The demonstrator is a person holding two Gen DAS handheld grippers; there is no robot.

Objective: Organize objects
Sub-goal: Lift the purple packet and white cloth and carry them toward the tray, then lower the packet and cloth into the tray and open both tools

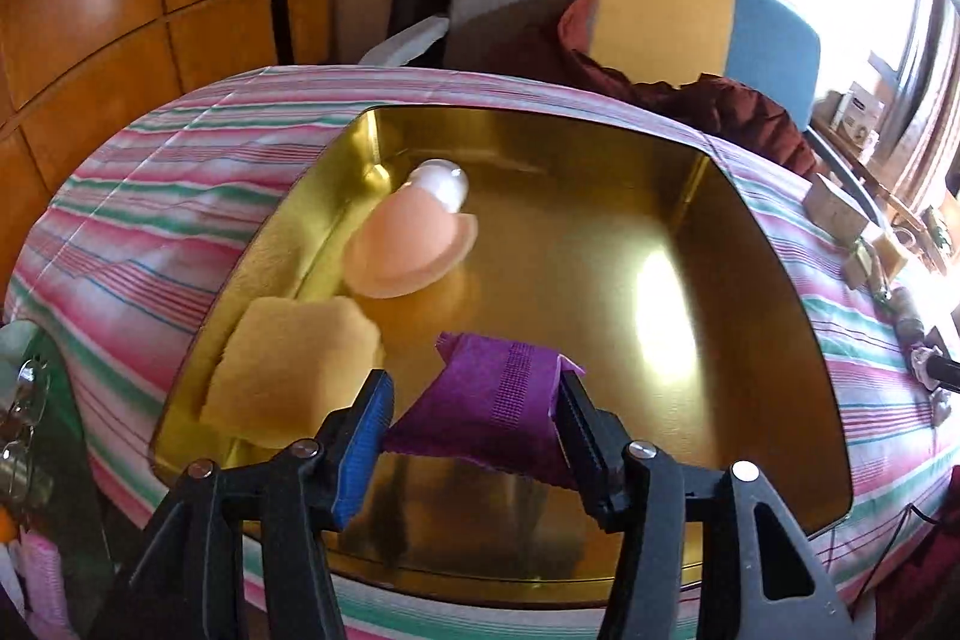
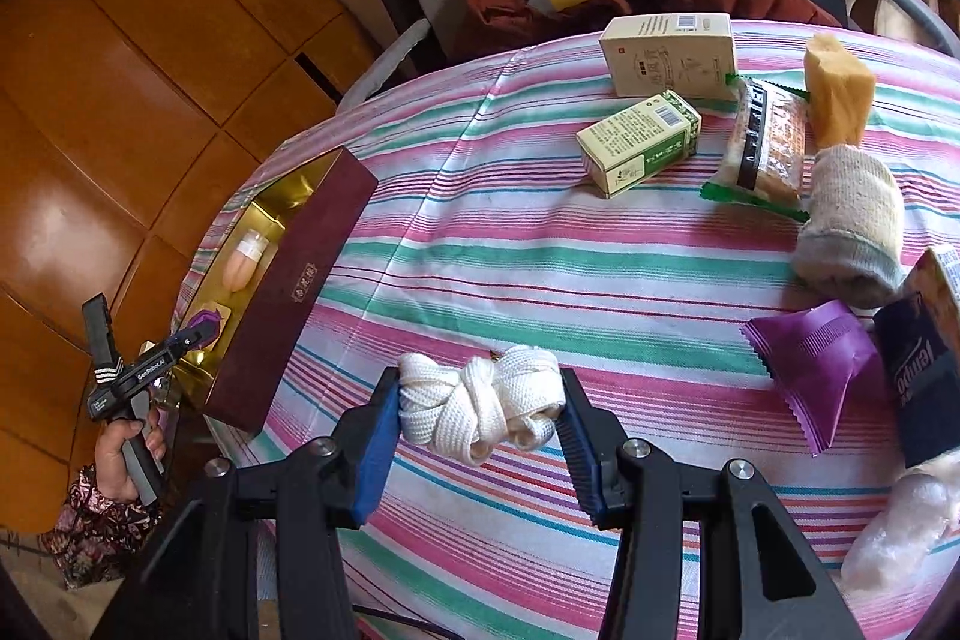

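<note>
Striped cloth covers the surface [image 2: 540, 244]; left tongs [image 1: 474, 400] hold a purple packet [image 1: 492, 400] over the gold box [image 1: 600, 244], right tongs [image 2: 480, 415] grip white knotted webbing [image 2: 480, 406], box leftward.

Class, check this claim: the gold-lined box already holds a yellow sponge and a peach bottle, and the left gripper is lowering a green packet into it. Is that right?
Not quite. The packet between the jaws of the left gripper is purple, not green, as the left wrist view shows. The rest stands: the gold-lined box already holds a yellow sponge and a peach bottle.
</note>
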